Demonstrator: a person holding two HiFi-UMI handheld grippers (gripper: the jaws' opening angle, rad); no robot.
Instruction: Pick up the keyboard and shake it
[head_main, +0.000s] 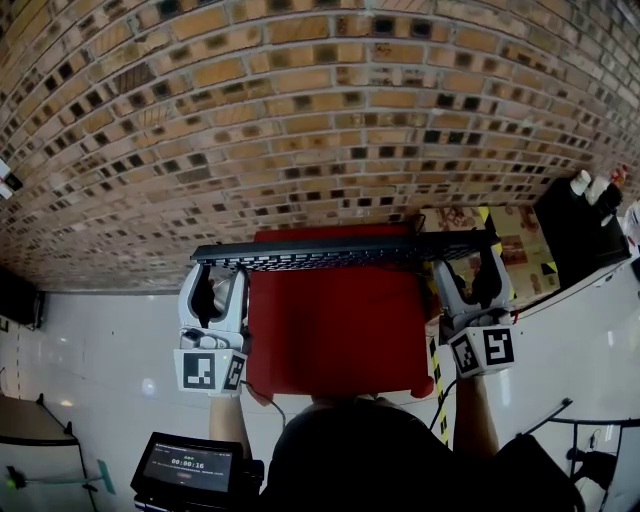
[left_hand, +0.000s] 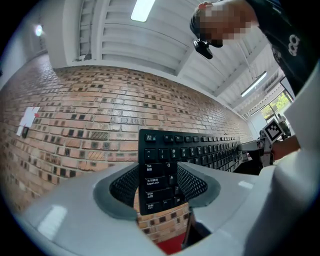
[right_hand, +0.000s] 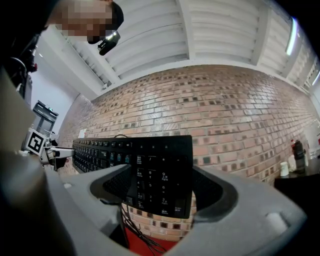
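Note:
A black keyboard (head_main: 345, 251) hangs in the air in front of the brick wall, held level by both ends and seen edge-on in the head view. My left gripper (head_main: 220, 285) is shut on its left end, where the Tab and Caps Lock keys (left_hand: 155, 182) sit between the jaws. My right gripper (head_main: 470, 275) is shut on its right end, with the number pad (right_hand: 160, 182) between the jaws. The keyboard (left_hand: 200, 150) stretches away to the other gripper's marker cube (left_hand: 274, 130). Its cable (right_hand: 140, 235) dangles below.
A red surface (head_main: 335, 335) lies under the keyboard. A brick wall (head_main: 300, 120) fills the background. A black stand (head_main: 580, 230) with small items is at the right, and a small screen (head_main: 185, 465) sits at the lower left. The person's head shows above in both gripper views.

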